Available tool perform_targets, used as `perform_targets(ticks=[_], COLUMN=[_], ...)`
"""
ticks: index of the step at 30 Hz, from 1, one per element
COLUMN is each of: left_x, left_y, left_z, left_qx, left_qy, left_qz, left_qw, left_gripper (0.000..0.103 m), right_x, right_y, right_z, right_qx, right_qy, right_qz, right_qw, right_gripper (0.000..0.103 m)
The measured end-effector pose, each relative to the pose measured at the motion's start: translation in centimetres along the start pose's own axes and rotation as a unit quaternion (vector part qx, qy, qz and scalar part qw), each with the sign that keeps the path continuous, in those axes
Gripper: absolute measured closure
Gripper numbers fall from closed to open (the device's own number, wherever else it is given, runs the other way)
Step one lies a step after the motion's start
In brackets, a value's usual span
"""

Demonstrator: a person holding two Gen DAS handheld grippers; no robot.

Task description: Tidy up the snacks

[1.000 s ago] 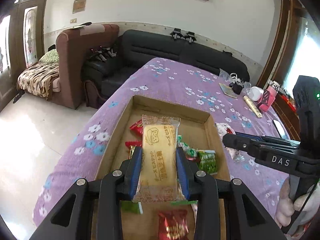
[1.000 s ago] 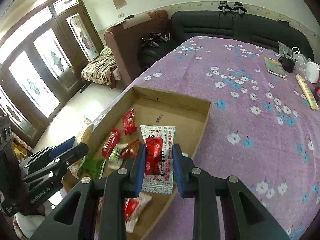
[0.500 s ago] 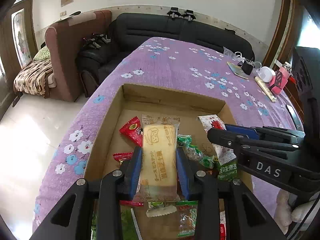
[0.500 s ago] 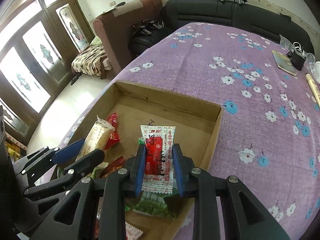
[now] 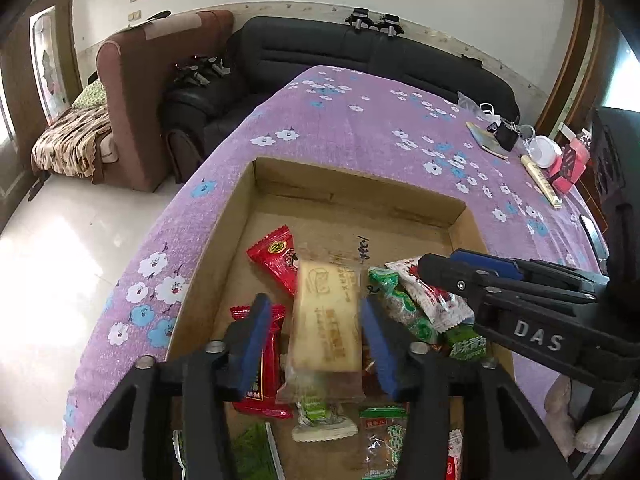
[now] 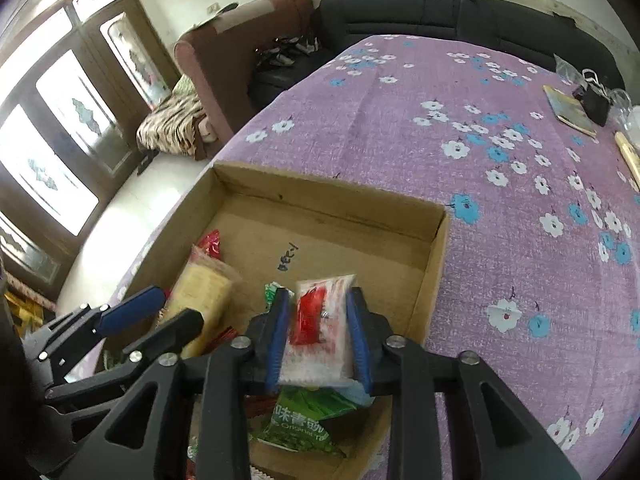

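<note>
Left wrist view shows your left gripper [image 5: 316, 340] with jaws just spread, clear gaps beside the yellow biscuit pack [image 5: 326, 320], whose long axis runs away from the camera inside the cardboard box [image 5: 352, 188]. Only the right wrist view shows your right gripper [image 6: 318, 336], jaws just parted around the blurred red-and-white packet [image 6: 318, 328]; contact cannot be told.

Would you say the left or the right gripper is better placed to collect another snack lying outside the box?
Neither clearly: no snack shows outside the cardboard box. The left gripper and right gripper have just been opening, releasing the yellow biscuit pack and red-and-white packet.
</note>
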State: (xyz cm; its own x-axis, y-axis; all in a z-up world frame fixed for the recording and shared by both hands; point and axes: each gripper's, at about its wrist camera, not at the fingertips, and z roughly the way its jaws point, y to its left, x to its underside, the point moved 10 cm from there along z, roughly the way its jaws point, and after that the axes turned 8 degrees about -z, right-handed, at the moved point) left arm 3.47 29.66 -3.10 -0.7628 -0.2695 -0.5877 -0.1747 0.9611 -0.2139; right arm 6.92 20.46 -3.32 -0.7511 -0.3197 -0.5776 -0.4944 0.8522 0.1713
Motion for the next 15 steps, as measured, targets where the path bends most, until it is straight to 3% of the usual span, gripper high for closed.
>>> perform_targets(ticks=[6,9,13,15], left_x=[0.2,0.1,-0.7,-1.2], left_y=[-0.3,-0.5,-0.7,-0.7], left_z=[-1.7,-4.1,-9.2,-12.5], left_qx=[0.021,0.037,0.033,0.020], left_qy=[-0.013,-0.043,-0.127,-0.184], left_qz=[-0.010,-0.014,-0.016,-0.017], left_qw=[0.9996,0.9983,0.9912,0.9827], left_gripper=[0.043,0.043,0.041,0.031], right_x=[0.1,0.6,1.3,1.7], right_y=[-0.1,-0.2,-0.1,0.1], right_z=[-2.4,-4.1,-6.2,-7.4], right_qx=[-0.003,-0.003,-0.003,-0.001], right_qy=[-0.024,-0.040,-0.057,-0.069], right_qz=[0.004,0.003,-0.001,-0.007], right_qw=[1.000,0.999,0.998,0.998], right_gripper=[0.057,0.056,0.055,0.055])
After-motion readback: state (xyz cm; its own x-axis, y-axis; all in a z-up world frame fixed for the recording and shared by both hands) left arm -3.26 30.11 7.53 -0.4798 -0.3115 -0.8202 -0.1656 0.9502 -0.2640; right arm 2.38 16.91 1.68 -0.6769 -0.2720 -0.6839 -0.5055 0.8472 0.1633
